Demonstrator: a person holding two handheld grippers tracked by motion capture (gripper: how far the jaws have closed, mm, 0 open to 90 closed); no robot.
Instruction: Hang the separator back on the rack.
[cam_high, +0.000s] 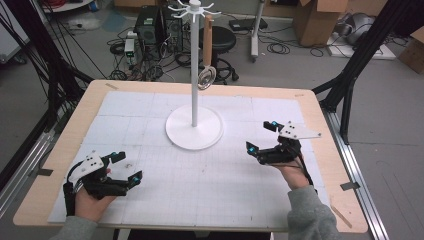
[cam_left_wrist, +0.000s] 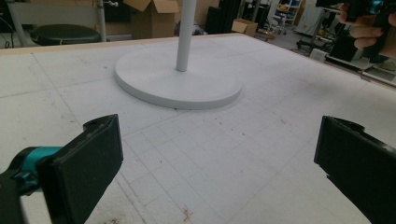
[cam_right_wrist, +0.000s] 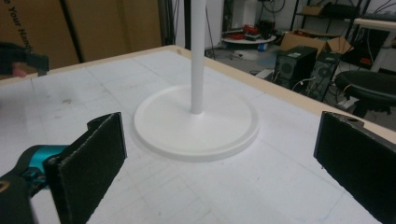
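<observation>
The white stand rises ahead of both grippers, between them on the table. What looks like a strainer hangs from its top. The left gripper and right gripper are spread wide, holding nothing.

In both gripper views the white stand's pole is running off the top edge, hiding its hooks. In the left gripper view the right hand-held gripper is getting cropped at the upper right corner. In the high view the hanging utensil is showing too small to identify.
</observation>
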